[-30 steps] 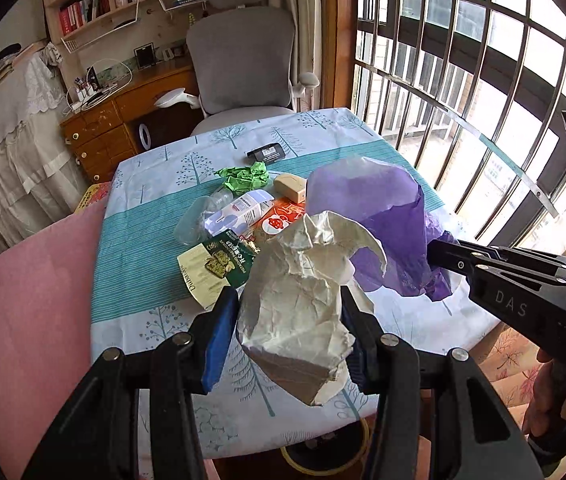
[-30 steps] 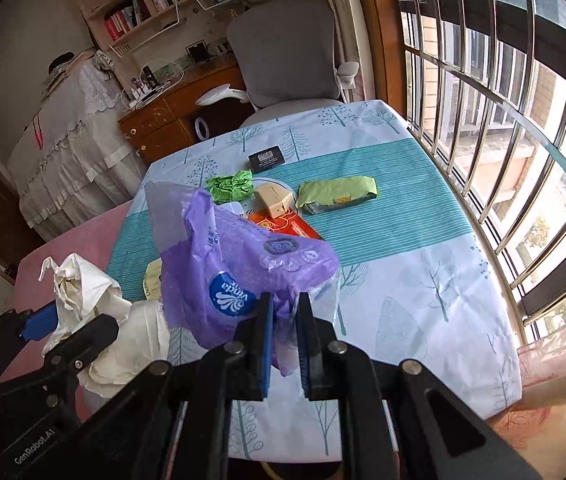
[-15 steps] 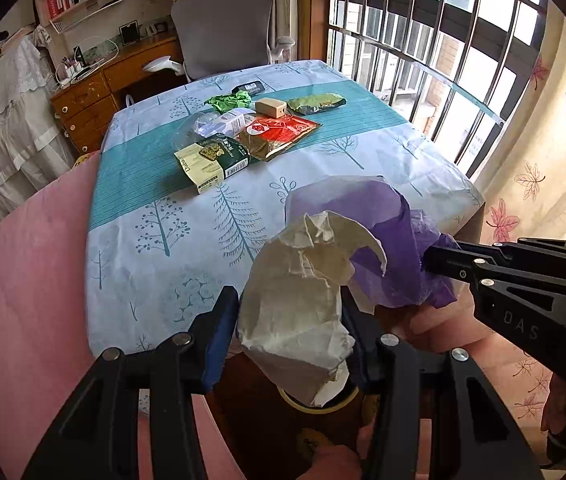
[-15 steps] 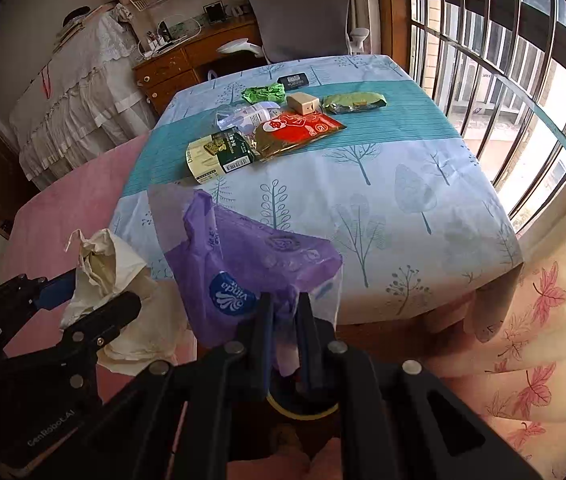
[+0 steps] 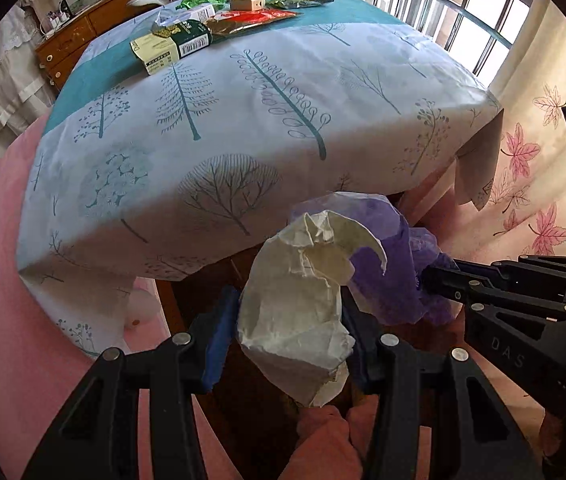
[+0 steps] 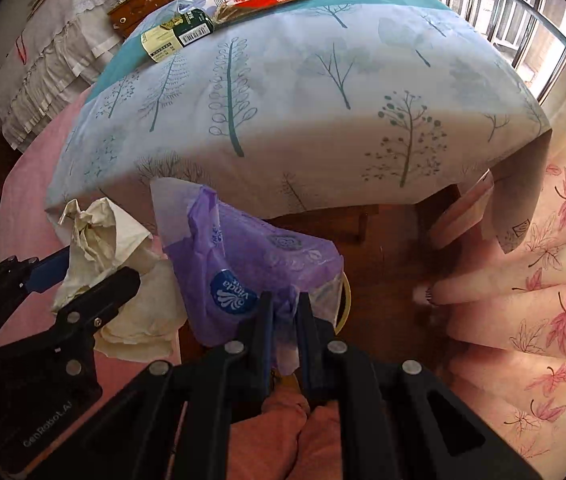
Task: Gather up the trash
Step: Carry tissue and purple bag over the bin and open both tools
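while left gripper (image 5: 289,330) clamps crumpled paper (image 5: 303,312) and right gripper (image 6: 283,316) pinches purple wrapper (image 6: 243,264), both undropped, five-odd packets (image 5: 171,42) remain at table's (image 5: 243,120) 12 o'clock.

The left gripper (image 5: 289,340) is matte black plastic, built of angular linked bars joined by round silver screws. Its fingers (image 5: 219,344) carry blue pads on their inner faces. Seen from the right wrist, its side bears the white lettering "GenRobot.AI". The right gripper (image 6: 283,320) has the same black frame, silver screw heads and blue-lined fingers (image 6: 267,328); seen from the left wrist, its body shows the raised letters "DAS". At the bottom edge of both views, the person wears salmon-pink cloth (image 6: 283,420).
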`<control>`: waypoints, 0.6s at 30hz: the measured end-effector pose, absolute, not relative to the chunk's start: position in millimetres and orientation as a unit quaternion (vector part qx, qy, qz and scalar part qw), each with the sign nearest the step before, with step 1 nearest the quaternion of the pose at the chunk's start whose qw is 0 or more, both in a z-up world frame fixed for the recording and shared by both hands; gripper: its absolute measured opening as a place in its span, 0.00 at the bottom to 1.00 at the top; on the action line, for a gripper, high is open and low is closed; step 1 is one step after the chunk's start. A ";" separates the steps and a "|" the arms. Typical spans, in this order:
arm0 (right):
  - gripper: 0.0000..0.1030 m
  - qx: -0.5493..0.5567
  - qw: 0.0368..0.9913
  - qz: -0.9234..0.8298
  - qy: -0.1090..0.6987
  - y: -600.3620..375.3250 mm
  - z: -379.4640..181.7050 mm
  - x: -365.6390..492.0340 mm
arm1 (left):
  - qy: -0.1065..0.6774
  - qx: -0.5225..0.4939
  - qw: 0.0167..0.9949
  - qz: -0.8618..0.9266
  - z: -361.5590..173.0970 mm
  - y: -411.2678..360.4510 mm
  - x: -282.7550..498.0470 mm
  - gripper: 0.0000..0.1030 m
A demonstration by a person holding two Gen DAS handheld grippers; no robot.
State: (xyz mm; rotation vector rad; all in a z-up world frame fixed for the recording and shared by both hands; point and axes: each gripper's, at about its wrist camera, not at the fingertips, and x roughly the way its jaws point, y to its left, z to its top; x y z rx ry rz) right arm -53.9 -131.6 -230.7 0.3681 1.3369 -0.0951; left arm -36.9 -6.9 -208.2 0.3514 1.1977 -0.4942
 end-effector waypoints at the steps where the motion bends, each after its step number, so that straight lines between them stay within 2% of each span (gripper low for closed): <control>1: 0.10 0.171 0.763 -0.044 0.622 -132.4 -245.8 -55.4 | 0.563 0.160 0.780 -0.224 -223.2 -8.4 -37.5 0.46; 12: 0.10 0.223 0.705 -0.098 0.666 -155.2 -446.0 -55.6 | 0.620 0.118 0.754 -0.179 -413.6 -19.0 -22.7 0.48; 18: 0.11 0.239 0.683 -0.105 0.683 -154.7 -528.8 -51.2 | 0.627 0.113 0.752 -0.170 -485.3 -15.3 -17.6 0.52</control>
